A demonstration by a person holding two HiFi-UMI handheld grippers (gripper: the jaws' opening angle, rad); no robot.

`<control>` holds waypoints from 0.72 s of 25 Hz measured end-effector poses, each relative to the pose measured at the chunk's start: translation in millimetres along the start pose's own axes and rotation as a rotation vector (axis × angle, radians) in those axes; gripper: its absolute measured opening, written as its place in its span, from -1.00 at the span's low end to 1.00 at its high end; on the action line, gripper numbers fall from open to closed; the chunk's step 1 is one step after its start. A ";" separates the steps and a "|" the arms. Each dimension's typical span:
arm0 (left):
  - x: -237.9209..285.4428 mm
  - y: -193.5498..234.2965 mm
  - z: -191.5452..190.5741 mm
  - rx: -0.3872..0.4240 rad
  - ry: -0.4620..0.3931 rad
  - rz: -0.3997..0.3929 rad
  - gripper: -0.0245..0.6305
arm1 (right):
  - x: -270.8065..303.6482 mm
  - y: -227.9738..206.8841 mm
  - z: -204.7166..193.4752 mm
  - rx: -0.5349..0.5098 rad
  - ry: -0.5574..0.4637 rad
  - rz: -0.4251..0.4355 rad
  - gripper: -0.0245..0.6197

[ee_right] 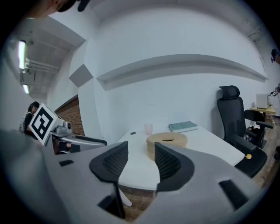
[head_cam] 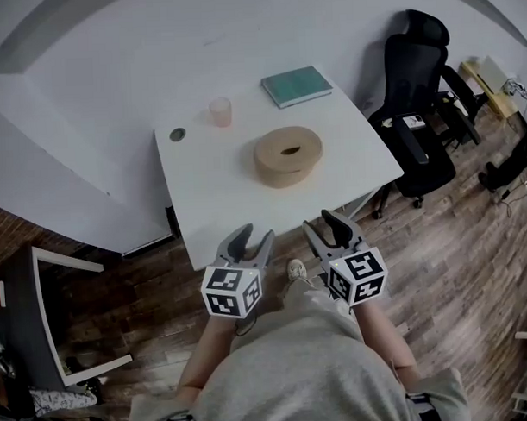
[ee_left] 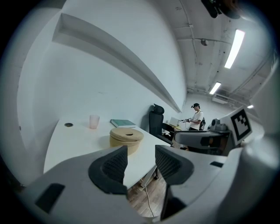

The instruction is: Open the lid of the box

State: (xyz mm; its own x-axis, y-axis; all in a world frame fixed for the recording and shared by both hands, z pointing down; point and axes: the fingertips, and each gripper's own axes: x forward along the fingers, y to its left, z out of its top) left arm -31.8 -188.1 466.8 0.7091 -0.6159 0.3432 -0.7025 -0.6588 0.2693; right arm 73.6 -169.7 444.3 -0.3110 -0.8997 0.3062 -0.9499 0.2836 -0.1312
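Observation:
A round tan box (head_cam: 287, 155) with a lid that has a slot in its top sits in the middle of the white table (head_cam: 203, 199). The lid lies closed on it. The box (ee_left: 126, 136) also shows ahead of the jaws in the left gripper view, and the box (ee_right: 166, 141) likewise in the right gripper view. My left gripper (head_cam: 253, 238) (ee_left: 141, 162) and right gripper (head_cam: 323, 223) (ee_right: 141, 162) hover side by side just short of the table's near edge, above the wooden floor. Both stand open with nothing between their jaws, well apart from the box.
On the table's far side are a pink cup (head_cam: 220, 112), a green book (head_cam: 296, 86) and a small dark disc (head_cam: 177, 134). A black office chair (head_cam: 415, 105) stands to the table's right. A person (ee_left: 197, 118) stands far off across the room.

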 end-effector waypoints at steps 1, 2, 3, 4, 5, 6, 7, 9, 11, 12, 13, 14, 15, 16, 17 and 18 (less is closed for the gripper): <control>7.2 3.6 3.2 -0.005 0.000 0.007 -0.36 | 7.7 -6.2 4.2 -0.006 0.003 0.009 -0.34; 14.2 6.7 6.6 -0.009 0.000 0.015 -0.36 | 15.0 -12.3 8.2 -0.012 0.007 0.019 -0.34; 20.7 9.1 10.0 -0.013 0.001 0.022 -0.36 | 21.8 -18.0 11.8 -0.017 0.011 0.029 -0.34; 26.9 11.3 13.2 -0.015 0.003 0.028 -0.35 | 28.4 -23.4 15.0 -0.022 0.016 0.039 -0.34; 33.3 13.5 16.3 -0.015 0.006 0.035 -0.35 | 34.9 -28.6 18.0 -0.025 0.021 0.049 -0.34; 39.8 15.7 19.0 -0.013 0.010 0.042 -0.35 | 41.7 -33.6 20.8 -0.028 0.025 0.060 -0.34; 46.4 18.2 21.2 -0.013 0.014 0.050 -0.34 | 48.6 -38.2 23.2 -0.032 0.030 0.071 -0.34; 58.5 23.7 22.5 -0.024 0.023 0.070 -0.34 | 62.2 -45.3 26.6 -0.043 0.040 0.097 -0.34; 69.8 29.0 21.3 -0.044 0.033 0.088 -0.33 | 74.6 -50.6 28.2 -0.055 0.052 0.127 -0.34; 75.8 31.6 20.8 -0.053 0.038 0.096 -0.33 | 80.6 -53.6 29.0 -0.061 0.058 0.141 -0.34; 82.0 34.1 20.5 -0.061 0.043 0.103 -0.32 | 86.5 -57.1 29.8 -0.067 0.064 0.153 -0.34; 88.5 36.5 20.4 -0.069 0.047 0.109 -0.32 | 92.4 -60.9 30.4 -0.073 0.069 0.164 -0.34; 95.0 38.9 20.2 -0.076 0.050 0.114 -0.32 | 98.1 -64.9 30.5 -0.078 0.075 0.174 -0.34; 101.2 41.2 19.8 -0.083 0.053 0.118 -0.32 | 103.5 -68.7 30.4 -0.083 0.081 0.184 -0.33; 107.2 43.5 19.0 -0.091 0.057 0.123 -0.32 | 108.7 -72.3 30.2 -0.088 0.087 0.194 -0.33; 112.8 45.8 17.8 -0.099 0.063 0.130 -0.32 | 113.6 -75.7 30.0 -0.095 0.094 0.204 -0.33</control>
State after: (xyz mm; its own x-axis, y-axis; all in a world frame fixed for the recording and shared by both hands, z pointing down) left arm 17.0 -295.5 501.8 0.6093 -0.6628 0.4353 -0.7925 -0.5281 0.3052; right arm 111.1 -303.3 460.8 -0.4940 -0.7873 0.3690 -0.8645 0.4901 -0.1117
